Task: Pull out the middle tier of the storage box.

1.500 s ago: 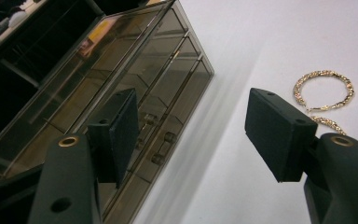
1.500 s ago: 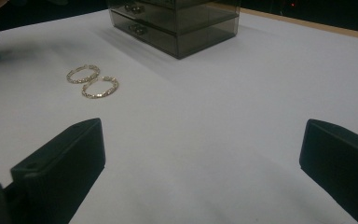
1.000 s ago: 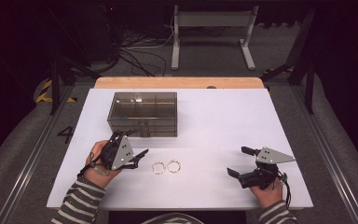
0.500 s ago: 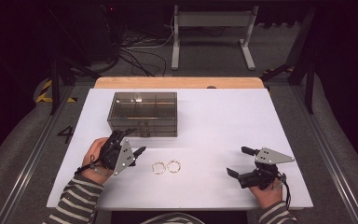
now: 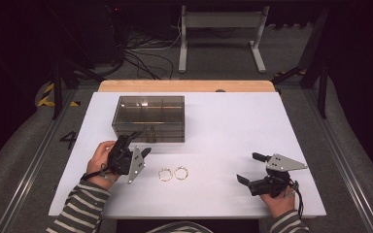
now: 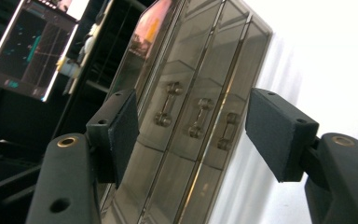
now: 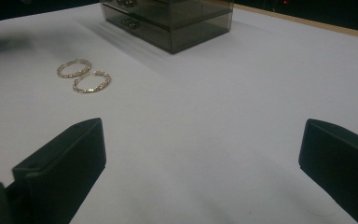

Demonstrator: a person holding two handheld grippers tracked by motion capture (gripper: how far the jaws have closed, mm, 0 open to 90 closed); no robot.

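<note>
A smoked clear drawer box (image 5: 148, 119) stands at the table's back left. Two gold hoop earrings (image 5: 165, 174) (image 5: 181, 172) lie side by side in front of it. My left gripper (image 5: 141, 143) hovers just before the box's front, rolled on its side. Its jaws are open and have just been closing, with nothing between the pads. Along those jaws, in the left gripper view, I see the box front (image 6: 186, 70) with three small drawer handles (image 6: 199, 116). My right gripper (image 5: 249, 168) rests near the front right edge, open wide and empty. Its view holds the earrings (image 7: 92, 81) and the box (image 7: 168, 21).
The white table top (image 5: 233, 126) has a wooden strip (image 5: 184, 86) along its far edge. Behind it on the dark floor are cables and a grey metal stand (image 5: 221, 29). A lit screen (image 6: 28, 46) glows at the left in the left gripper view.
The left hand has turned its gripper and nudged it closer to the box front, with the jaws a little narrower. The right gripper and the earrings have stayed put.
</note>
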